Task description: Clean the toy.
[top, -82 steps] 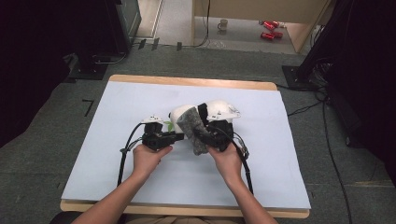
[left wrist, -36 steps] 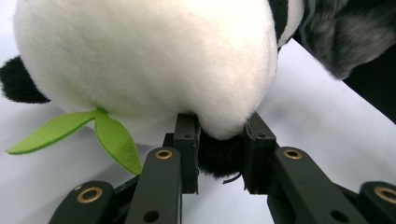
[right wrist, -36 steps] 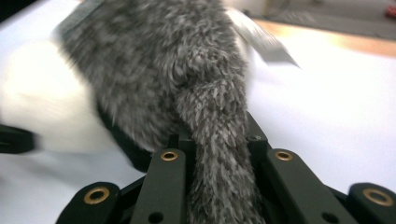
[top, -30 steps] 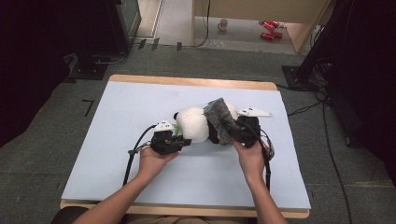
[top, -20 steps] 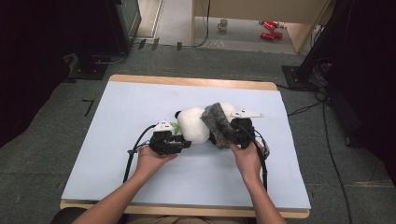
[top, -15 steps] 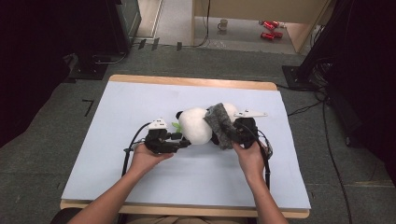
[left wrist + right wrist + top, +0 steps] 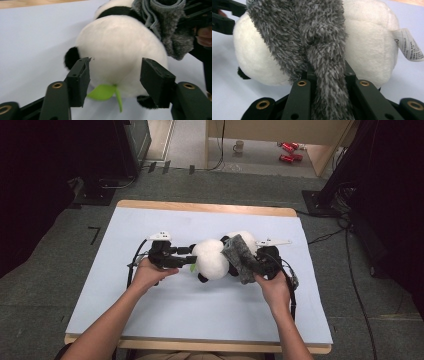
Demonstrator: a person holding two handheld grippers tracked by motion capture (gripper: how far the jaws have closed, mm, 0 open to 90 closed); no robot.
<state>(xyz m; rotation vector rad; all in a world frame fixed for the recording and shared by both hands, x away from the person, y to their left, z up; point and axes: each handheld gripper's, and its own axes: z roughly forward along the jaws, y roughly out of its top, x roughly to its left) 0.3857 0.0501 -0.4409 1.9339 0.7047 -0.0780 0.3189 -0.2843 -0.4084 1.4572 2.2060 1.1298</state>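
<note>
Panda plush (image 7: pixel 212 262) lies mid-surface (image 7: pixel 100 285) between both hands. To dress it well, I'd steady the white body with the left tool (image 7: pixel 113 82), whose jaws stand wide apart around the rump, gripping nothing. The right tool (image 7: pixel 325 87) is clamped on the grey fuzzy sock (image 7: pixel 312 37), draped across the panda's middle.

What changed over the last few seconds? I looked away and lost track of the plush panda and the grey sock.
The white-and-black plush panda was turned to lie across the table, and the left gripper moved further left, jaws open around its head. The right gripper shifted right. It stays clamped on the fuzzy grey sock, which is still draped over the panda.
</note>
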